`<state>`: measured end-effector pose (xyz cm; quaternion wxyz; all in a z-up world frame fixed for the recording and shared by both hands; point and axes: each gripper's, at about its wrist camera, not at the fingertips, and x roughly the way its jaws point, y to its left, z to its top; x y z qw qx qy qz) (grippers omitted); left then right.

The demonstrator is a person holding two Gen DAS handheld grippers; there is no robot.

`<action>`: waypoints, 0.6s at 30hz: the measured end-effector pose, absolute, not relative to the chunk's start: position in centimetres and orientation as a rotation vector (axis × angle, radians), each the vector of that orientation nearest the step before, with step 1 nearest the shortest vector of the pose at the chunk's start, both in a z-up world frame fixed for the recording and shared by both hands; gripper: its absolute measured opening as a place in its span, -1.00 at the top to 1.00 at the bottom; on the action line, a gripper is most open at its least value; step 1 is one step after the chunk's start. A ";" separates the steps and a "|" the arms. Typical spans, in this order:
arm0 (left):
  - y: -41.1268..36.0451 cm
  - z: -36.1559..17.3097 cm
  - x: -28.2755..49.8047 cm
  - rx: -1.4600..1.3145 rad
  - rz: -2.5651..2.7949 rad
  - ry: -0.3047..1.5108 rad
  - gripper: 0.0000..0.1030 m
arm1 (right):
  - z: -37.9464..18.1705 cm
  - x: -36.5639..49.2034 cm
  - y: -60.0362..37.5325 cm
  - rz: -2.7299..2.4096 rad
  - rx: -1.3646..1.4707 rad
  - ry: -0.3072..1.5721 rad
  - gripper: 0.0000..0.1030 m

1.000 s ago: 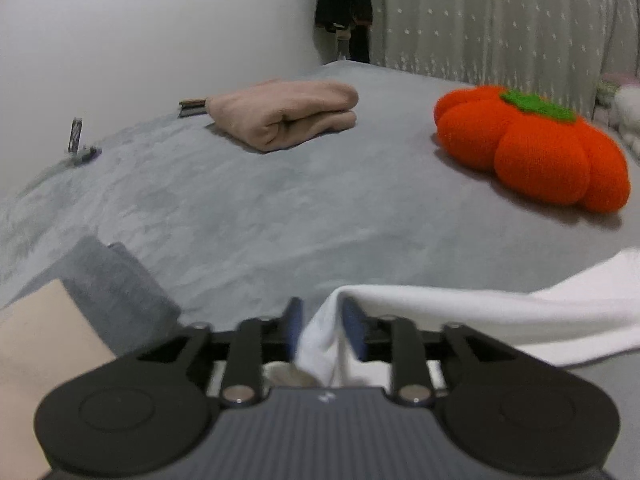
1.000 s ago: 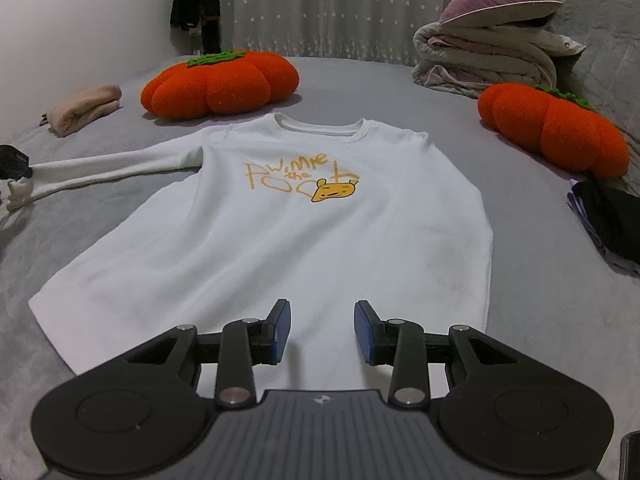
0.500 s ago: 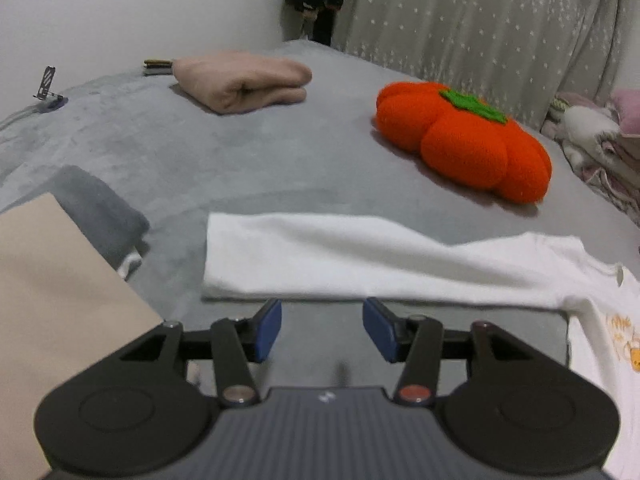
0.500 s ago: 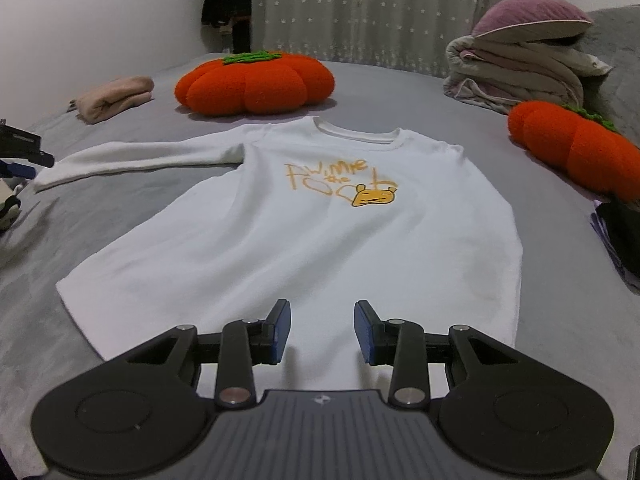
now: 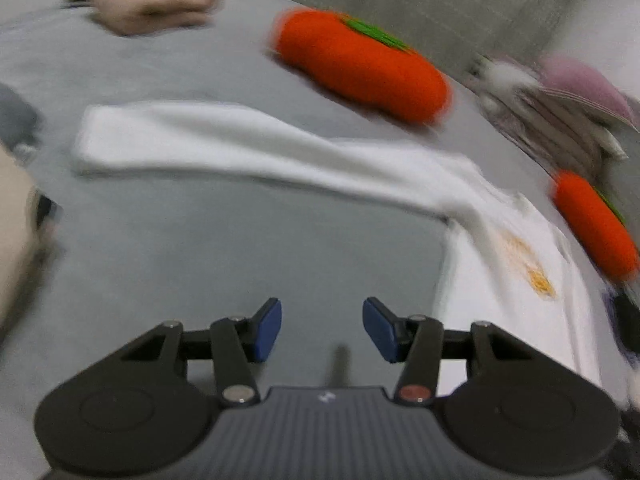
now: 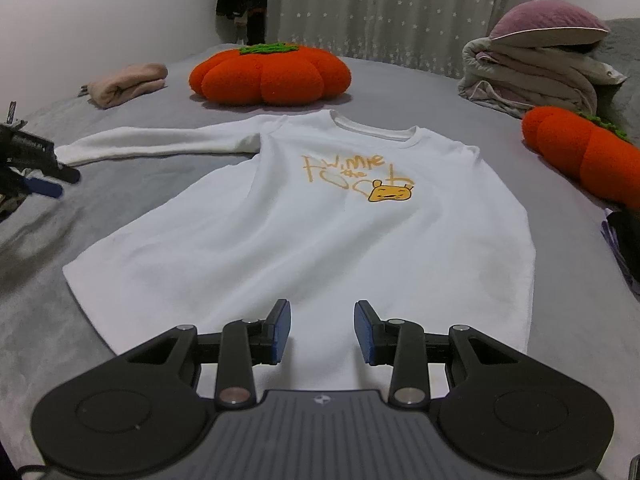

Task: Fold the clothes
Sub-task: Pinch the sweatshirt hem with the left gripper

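Observation:
A white long-sleeved shirt [image 6: 320, 220] with a yellow print lies face up on the grey bedspread [image 6: 140, 184]. Its left sleeve [image 5: 240, 148] stretches out flat to the side. My left gripper [image 5: 322, 328] is open over bare bedspread, short of the sleeve and left of the shirt body [image 5: 516, 304], with nothing between its blue pads; that view is blurred. In the right wrist view the left gripper [image 6: 60, 182] shows at the left edge, near the cuff. My right gripper [image 6: 322, 330] hangs open just above the shirt's hem, gripping nothing.
Two orange pumpkin cushions [image 6: 270, 76] [image 6: 584, 152] lie beyond the shirt and to its right. A folded pink garment [image 6: 126, 84] sits at the far left, stacked bedding with a purple pillow [image 6: 536, 68] at the far right, dark clothes [image 6: 624, 236] at the right edge.
My left gripper let go of the sleeve cuff, opened and swung right toward the shirt body. The sleeve now lies flat. The right gripper stayed open and barely moved.

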<state>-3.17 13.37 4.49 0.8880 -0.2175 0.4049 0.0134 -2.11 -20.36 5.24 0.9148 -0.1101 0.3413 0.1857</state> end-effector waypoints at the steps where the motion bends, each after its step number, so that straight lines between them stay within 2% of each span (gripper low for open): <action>1: 12.3 4.3 -3.4 -0.442 0.002 0.849 0.13 | 5.2 -2.1 -20.4 0.383 -0.226 0.704 0.32; 10: 7.3 3.0 -5.0 -0.375 -0.077 0.872 0.16 | 4.8 -2.2 -20.5 0.386 -0.239 0.727 0.32; 15: 5.0 3.0 -5.8 -0.274 -0.080 0.864 0.26 | 4.7 -2.4 -21.2 0.376 -0.257 0.731 0.32; 18: 4.1 3.0 -6.6 -0.211 -0.069 0.861 0.64 | 4.9 -2.7 -22.3 0.353 -0.264 0.730 0.32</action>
